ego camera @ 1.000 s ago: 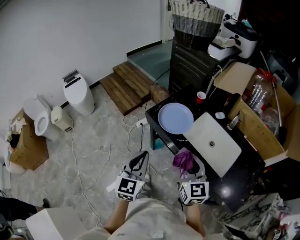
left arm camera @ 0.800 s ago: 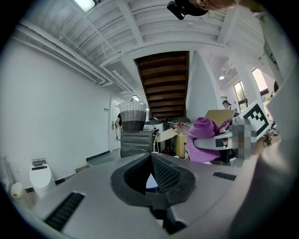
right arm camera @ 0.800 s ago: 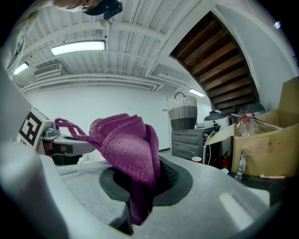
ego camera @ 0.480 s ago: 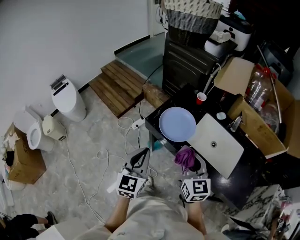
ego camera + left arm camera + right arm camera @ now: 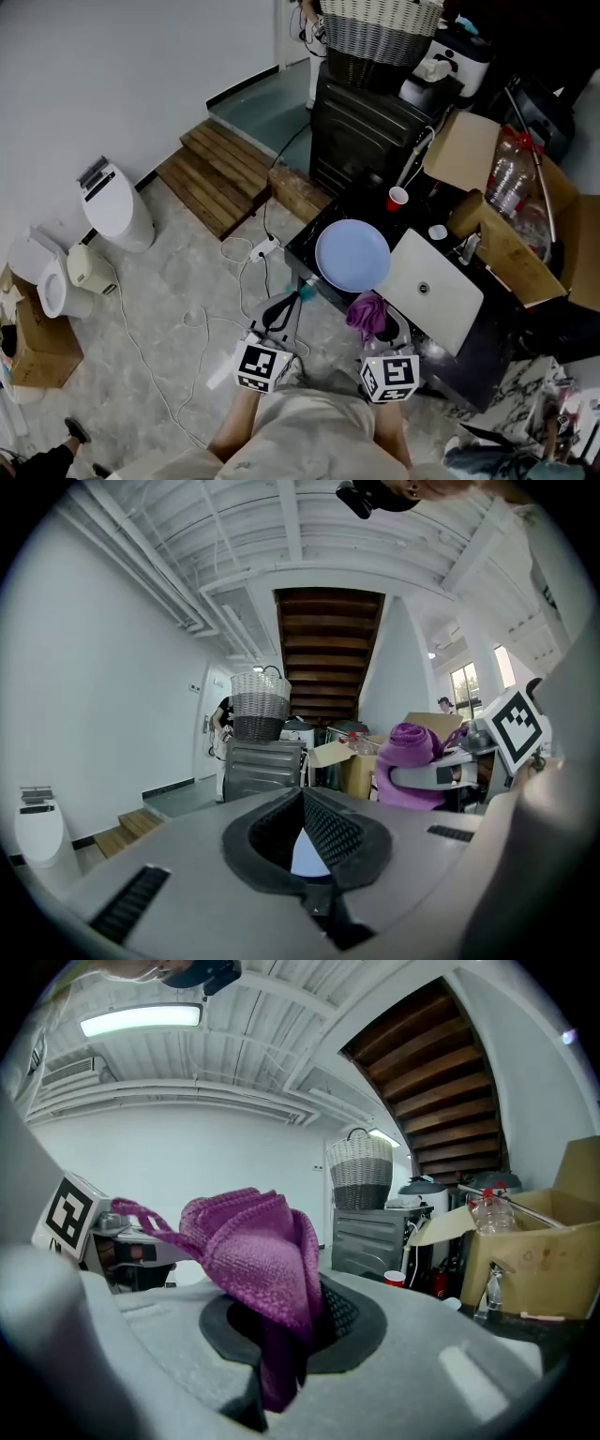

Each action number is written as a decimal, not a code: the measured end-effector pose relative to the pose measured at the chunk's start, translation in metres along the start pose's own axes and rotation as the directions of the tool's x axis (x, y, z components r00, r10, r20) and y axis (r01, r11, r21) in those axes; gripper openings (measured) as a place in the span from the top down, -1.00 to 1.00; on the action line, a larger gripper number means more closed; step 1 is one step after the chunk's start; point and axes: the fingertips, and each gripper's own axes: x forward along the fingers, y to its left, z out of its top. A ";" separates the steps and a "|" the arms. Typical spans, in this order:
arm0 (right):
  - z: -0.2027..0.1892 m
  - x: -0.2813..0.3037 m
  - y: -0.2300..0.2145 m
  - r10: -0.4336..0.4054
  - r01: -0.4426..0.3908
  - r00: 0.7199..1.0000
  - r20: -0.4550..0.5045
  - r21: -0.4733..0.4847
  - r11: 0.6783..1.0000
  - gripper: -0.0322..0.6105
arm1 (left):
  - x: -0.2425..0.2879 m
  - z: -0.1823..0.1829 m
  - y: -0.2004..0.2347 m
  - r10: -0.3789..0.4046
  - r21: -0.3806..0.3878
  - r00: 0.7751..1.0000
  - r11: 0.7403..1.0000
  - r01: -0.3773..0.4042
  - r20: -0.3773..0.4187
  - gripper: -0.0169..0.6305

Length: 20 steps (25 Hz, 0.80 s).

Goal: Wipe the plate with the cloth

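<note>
We find the left gripper [image 5: 303, 799] with jaws pressed together. A pale plate [image 5: 307, 855] shows below them, a purple cloth [image 5: 411, 750] at right, a basket [image 5: 260, 694] beyond.

Both grippers have come forward toward the black table [image 5: 361, 202]. The cloth [image 5: 366, 312] in the right gripper [image 5: 372, 319] now sits just short of the plate [image 5: 352, 255], and the left gripper [image 5: 289, 302] has drawn close to the table's near edge.

A low black table [image 5: 302, 249] carries a round pale-blue plate [image 5: 352, 256], a white rectangular basin [image 5: 433, 289], a red plastic cup [image 5: 397, 198] — and a small white lid [image 5: 438, 232].
</note>
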 end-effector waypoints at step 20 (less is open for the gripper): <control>-0.029 0.077 -0.048 -0.007 0.008 0.995 -0.098 0.013 1.000 0.73 | 0.075 -0.037 0.039 -0.006 -0.039 0.995 0.999 0.002 -0.100 0.94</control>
